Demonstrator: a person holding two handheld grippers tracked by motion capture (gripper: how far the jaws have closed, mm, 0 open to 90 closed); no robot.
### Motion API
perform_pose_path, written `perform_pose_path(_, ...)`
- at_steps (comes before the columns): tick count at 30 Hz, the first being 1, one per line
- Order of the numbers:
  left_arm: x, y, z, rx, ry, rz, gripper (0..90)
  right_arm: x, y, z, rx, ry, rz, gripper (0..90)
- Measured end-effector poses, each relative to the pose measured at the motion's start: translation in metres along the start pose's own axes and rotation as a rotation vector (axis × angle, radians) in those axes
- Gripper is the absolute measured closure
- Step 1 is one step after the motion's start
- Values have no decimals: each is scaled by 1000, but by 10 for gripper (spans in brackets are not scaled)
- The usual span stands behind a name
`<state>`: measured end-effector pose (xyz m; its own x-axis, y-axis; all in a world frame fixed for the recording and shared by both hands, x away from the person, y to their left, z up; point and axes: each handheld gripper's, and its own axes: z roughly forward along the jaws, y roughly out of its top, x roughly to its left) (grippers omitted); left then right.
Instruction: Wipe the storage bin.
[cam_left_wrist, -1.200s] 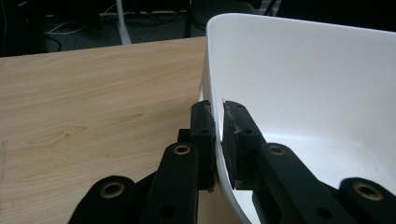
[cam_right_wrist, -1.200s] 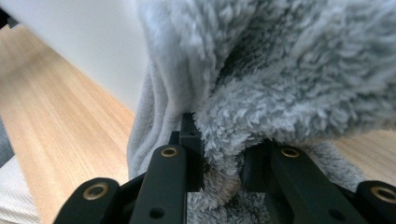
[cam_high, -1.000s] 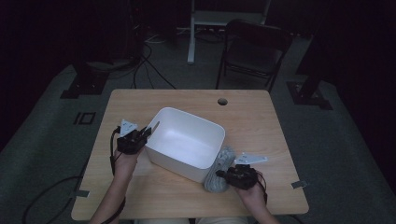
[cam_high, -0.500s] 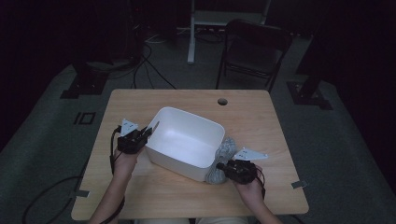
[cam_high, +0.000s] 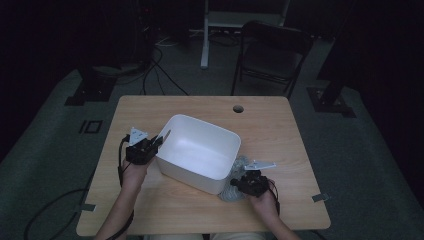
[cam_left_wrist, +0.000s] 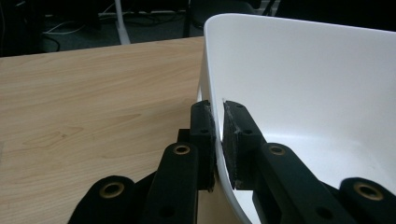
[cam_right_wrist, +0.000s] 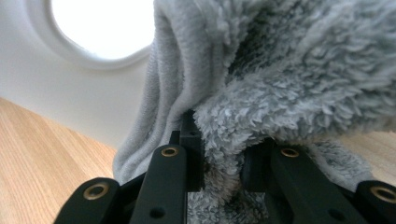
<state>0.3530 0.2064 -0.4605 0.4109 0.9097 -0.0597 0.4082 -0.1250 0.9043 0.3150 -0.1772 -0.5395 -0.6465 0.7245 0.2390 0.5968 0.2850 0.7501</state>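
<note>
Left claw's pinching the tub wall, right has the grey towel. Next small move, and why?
Probably lift the right claw and carry the grey towel over the white tub's rim. The towel is clamped but lies on the table against the tub's outer wall, and the left claw steadies the tub.

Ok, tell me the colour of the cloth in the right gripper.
Grey cloth, fluffy; the right gripper view shows it best.

We see our forearms bare, no sleeves on them. Our left tool (cam_high: 159, 141) is a black body with a pale grey three-cornered plate on top and a black cable trailing from it. Its two black jaws are flat bars with brass-ringed holes and ribbed pads (cam_left_wrist: 236, 135). Our right tool (cam_high: 239, 183) is built alike, with the same grey plate.
</note>
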Motion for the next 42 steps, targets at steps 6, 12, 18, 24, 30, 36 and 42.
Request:
perform_pose_path(6, -1, 0, 0, -2, 13, -5, 829, 2, 7, -24, -56, -6, -33, 749)
perform_pose_path(12, -1, 0, 1, 1, 13, -9, 829, 11, 32, -81, -263, -23, -105, 748)
perform_pose_path(18, 0, 1, 1, 3, -3, -7, 829, 11, 49, -70, -273, -31, -129, 749)
perform_pose_path(24, 0, 0, 1, 2, -3, -14, 830, 6, 42, -50, -218, -55, -99, 750)
perform_pose_path(30, 0, 0, 1, 1, -8, -18, 829, 1, 31, -29, -157, -61, -69, 750)
perform_pose_path(36, 0, 0, 1, 1, -4, -18, 829, -1, 28, -26, -159, -63, -60, 751)
perform_pose_path(42, -1, 0, 1, 3, 4, -22, 830, -3, 26, -24, -161, -68, -51, 751)
